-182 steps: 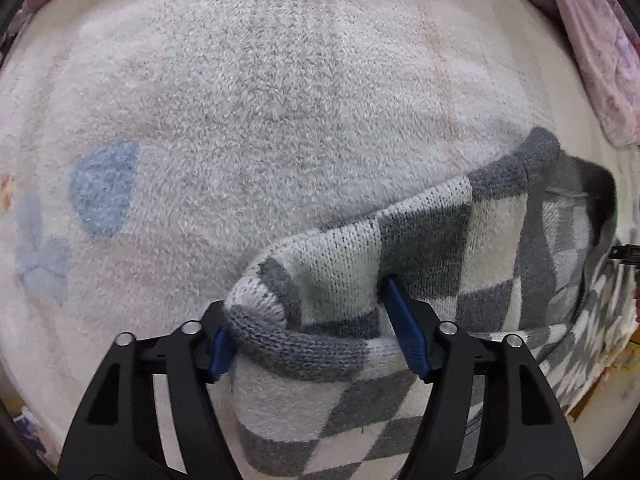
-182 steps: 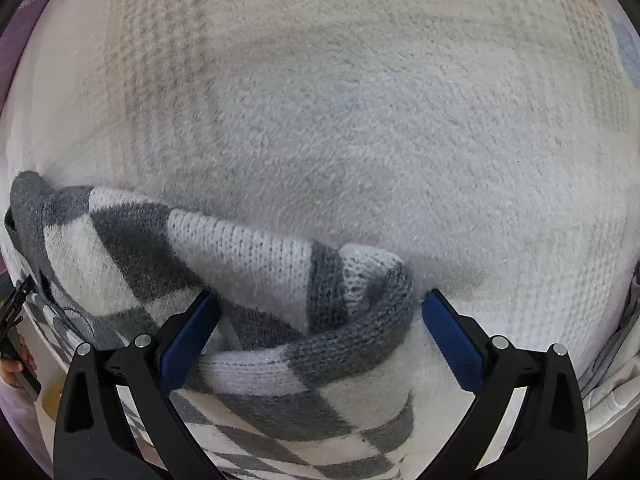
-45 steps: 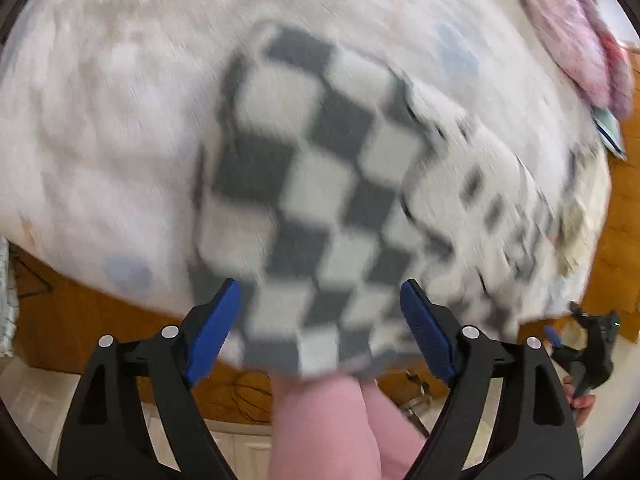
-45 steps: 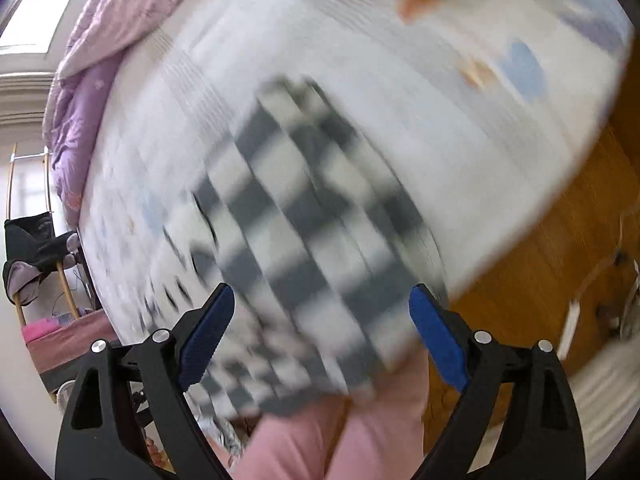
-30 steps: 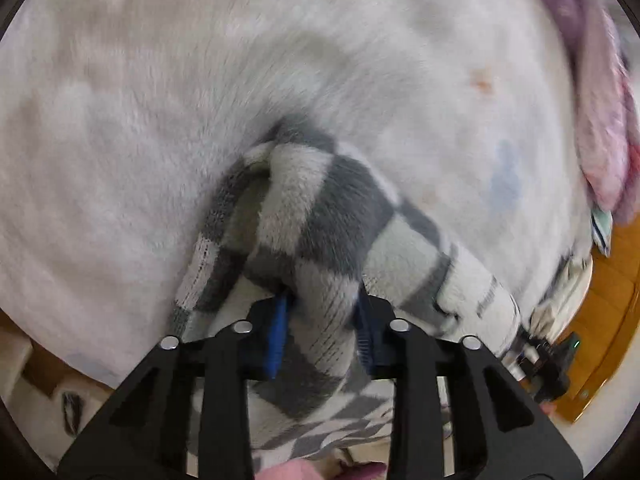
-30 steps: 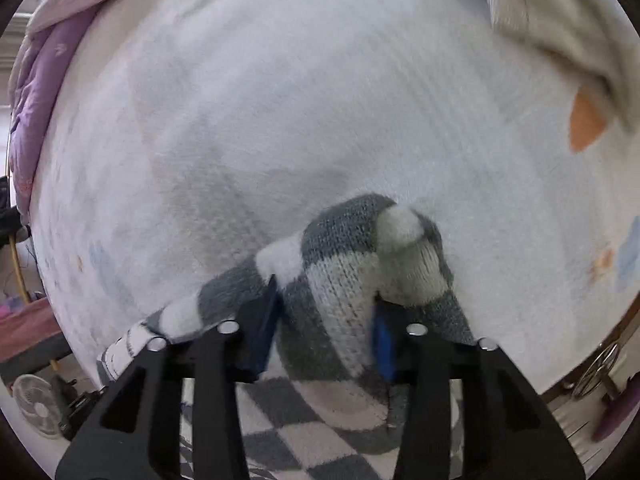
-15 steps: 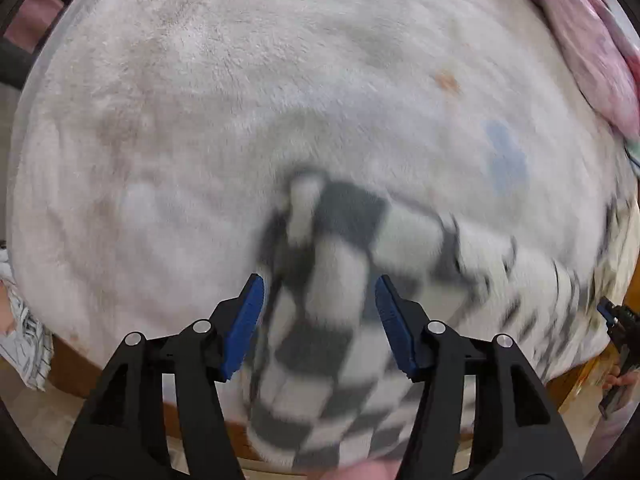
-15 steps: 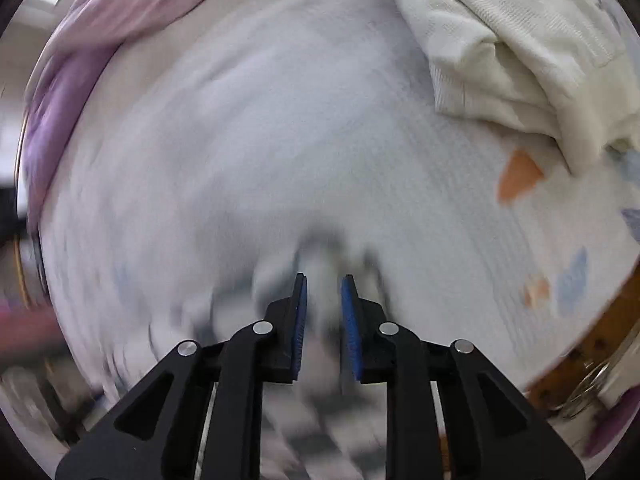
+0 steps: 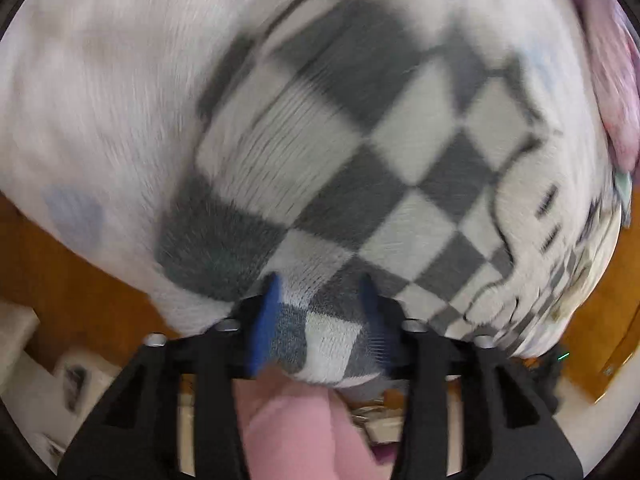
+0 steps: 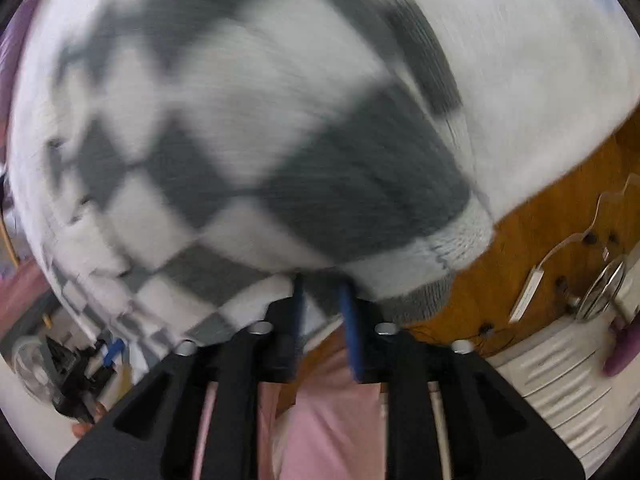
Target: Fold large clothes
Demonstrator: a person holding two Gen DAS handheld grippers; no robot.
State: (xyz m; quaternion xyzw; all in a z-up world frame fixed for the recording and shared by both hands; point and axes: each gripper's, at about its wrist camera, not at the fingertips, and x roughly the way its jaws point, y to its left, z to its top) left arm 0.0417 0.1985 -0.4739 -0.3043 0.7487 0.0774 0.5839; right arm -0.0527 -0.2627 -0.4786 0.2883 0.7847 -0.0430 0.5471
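Note:
A grey and white checkered knit sweater (image 9: 360, 128) lies spread over the white fleece bed cover (image 9: 100, 60), its near edge hanging over the bed's front. My left gripper (image 9: 320, 312) is shut on that near edge, with checkered knit bunched between the blue pads. In the right wrist view the sweater (image 10: 260, 120) fills most of the frame, blurred by motion. My right gripper (image 10: 324, 312) is shut on its near edge too, jaws almost together with a thin fold between them.
The white cover (image 10: 540, 60) ends at the bed's wooden side (image 10: 540, 240). Pink and purple bedding (image 9: 612, 60) lies at the far right. Pink trouser legs (image 9: 292, 432) stand right below the grippers. A white ribbed unit (image 10: 560, 392) stands on the floor at right.
Both grippers have pulled back to the bed's front edge and closed on the sweater's near edge. Half a second ago the left gripper was open over the sweater.

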